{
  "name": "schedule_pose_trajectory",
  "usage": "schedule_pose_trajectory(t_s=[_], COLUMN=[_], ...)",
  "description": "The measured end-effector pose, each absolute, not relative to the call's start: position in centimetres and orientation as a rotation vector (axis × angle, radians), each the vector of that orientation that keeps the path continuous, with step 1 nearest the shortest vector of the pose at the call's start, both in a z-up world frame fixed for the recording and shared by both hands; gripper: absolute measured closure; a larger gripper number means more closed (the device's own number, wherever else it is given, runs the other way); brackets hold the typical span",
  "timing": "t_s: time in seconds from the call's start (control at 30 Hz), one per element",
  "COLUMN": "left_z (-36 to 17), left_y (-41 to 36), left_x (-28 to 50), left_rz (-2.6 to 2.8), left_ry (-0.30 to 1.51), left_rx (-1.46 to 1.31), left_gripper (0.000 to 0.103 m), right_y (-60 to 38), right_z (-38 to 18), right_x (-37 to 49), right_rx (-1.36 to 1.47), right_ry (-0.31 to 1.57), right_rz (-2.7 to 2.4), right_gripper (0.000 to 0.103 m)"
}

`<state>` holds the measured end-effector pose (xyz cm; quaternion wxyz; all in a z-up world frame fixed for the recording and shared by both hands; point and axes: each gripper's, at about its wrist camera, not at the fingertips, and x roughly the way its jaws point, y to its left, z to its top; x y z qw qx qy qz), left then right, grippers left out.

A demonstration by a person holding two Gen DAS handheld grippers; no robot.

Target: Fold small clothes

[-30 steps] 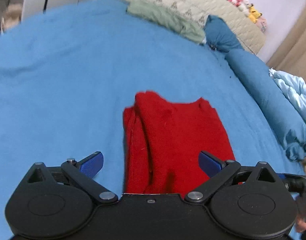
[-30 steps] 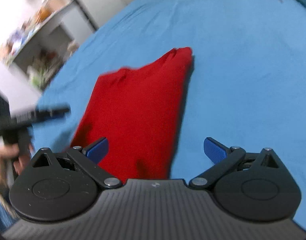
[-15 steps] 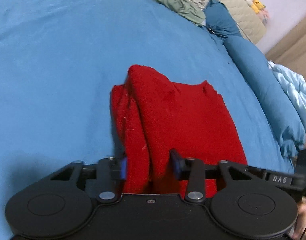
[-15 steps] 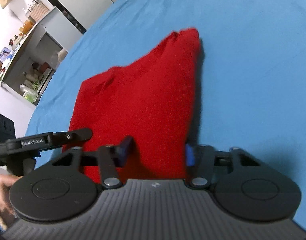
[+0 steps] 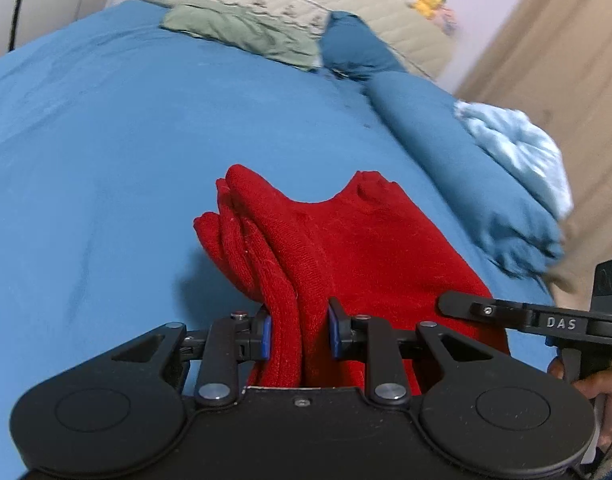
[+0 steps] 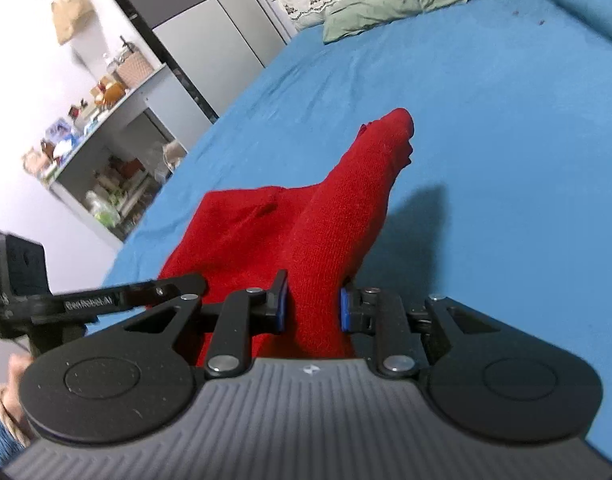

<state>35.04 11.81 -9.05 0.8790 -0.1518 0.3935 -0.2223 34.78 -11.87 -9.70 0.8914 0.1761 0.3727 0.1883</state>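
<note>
A red knitted garment [image 5: 366, 248], partly folded, lies on the blue bed sheet [image 5: 105, 168]. My left gripper [image 5: 299, 334] is shut on the near left edge of the red garment and lifts it off the sheet. My right gripper [image 6: 312, 306] is shut on the near right edge of the same garment [image 6: 338, 216], which rises in a ridge between the fingers. The right gripper's arm shows in the left wrist view [image 5: 526, 316], and the left gripper's arm shows in the right wrist view [image 6: 97, 300].
A green cloth [image 5: 241, 32] and a quilted headboard [image 5: 346, 4] lie at the far end of the bed. A dark blue bolster [image 5: 458, 168] and a light blue blanket [image 5: 518, 148] run along the right. Shelves [image 6: 105, 160] and a wardrobe [image 6: 209, 32] stand left of the bed.
Both grippers went from open around the garment's near edge to shut on it, then raised the near edge off the sheet so the fabric bunches upward.
</note>
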Motion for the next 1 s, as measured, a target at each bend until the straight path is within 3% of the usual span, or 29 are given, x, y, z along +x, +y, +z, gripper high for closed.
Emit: schedule_pose_trajectory(t_s=[0.13,0.3,0.43,0.5,0.57,0.6,0.63,0.67,0.7,1.0], left_z=[-11.6,-16.0,-16.7,-16.8,-16.4,-16.1,-15.9,-15.5,-15.2,-19.4], left_y=[8.3,5.4,4.7,4.8,3.4,3.7,4.1,3.9,4.0,5.0], left_x=[31.3,29.0,28.1,28.0,28.6,28.2,27.6,27.4,27.0,27.6], left_rz=[-0.468,-0.423,-0.384,-0.369,-0.359,-0.348,-0.330,-0.308,-0.284,-0.231], left_ry=[0.855,0.897,0.852,0.857,0.859,0.848,0.830,0.805,0.774,0.800], left_rx=[-0.297,-0.267,-0.202,-0.192,-0.191,-0.182,-0.164,-0.144,-0.123,-0.064], left_gripper=[0.074,0.074,0.069,0.063,0.058,0.054,0.041,0.026,0.022,0.018], right_y=[-14.3,-16.8,-17.6,-17.7,-18.0,-17.9,-17.8,-17.6,-17.8,-19.3], right_z=[-11.0,-16.7,-19.7,-19.9,-19.7,-19.3,-18.9,-18.4,-18.1,-22.1], right_x=[29.3,25.6,24.2,24.2,24.1,23.9,23.7,23.4,23.1,23.2], right_rx=[0.326,0.369,0.366,0.378,0.379,0.361,0.342,0.324,0.311,0.244], right_ry=[0.804,0.883,0.853,0.841,0.840,0.833,0.814,0.783,0.753,0.758], right_rz=[0.347,0.264,0.256,0.261,0.260,0.243,0.228,0.216,0.202,0.105], right_gripper=[0.064,0.063,0.060,0.056,0.046,0.035,0.023,0.020,0.018,0.018])
